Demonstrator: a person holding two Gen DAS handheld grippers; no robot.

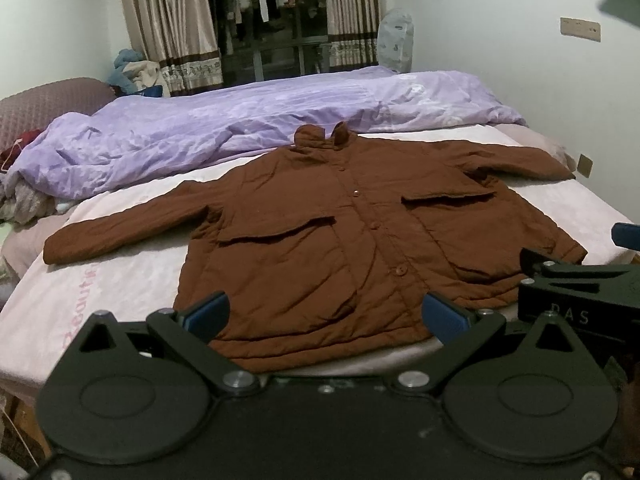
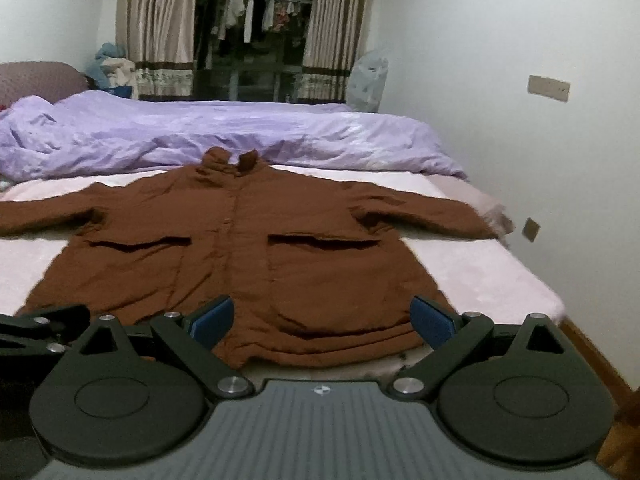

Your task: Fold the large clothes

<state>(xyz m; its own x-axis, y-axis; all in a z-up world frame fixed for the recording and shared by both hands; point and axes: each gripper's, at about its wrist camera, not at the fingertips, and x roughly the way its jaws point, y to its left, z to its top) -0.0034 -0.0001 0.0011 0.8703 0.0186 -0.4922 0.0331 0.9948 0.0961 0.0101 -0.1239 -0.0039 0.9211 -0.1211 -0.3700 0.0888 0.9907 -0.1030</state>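
A brown padded jacket (image 1: 320, 236) lies flat and face up on the bed, sleeves spread out to both sides, collar toward the far side. It also shows in the right wrist view (image 2: 256, 240). My left gripper (image 1: 326, 316) is open and empty, hovering just before the jacket's near hem. My right gripper (image 2: 322, 316) is open and empty too, also at the near hem, a little right of the button line. Part of the right gripper shows at the right edge of the left wrist view (image 1: 580, 276).
The jacket rests on a pale pink sheet (image 1: 120, 280). A crumpled purple duvet (image 1: 240, 124) lies behind the collar. A white wall (image 2: 520, 140) runs along the bed's right side. Curtains and a window (image 1: 260, 20) stand beyond the bed.
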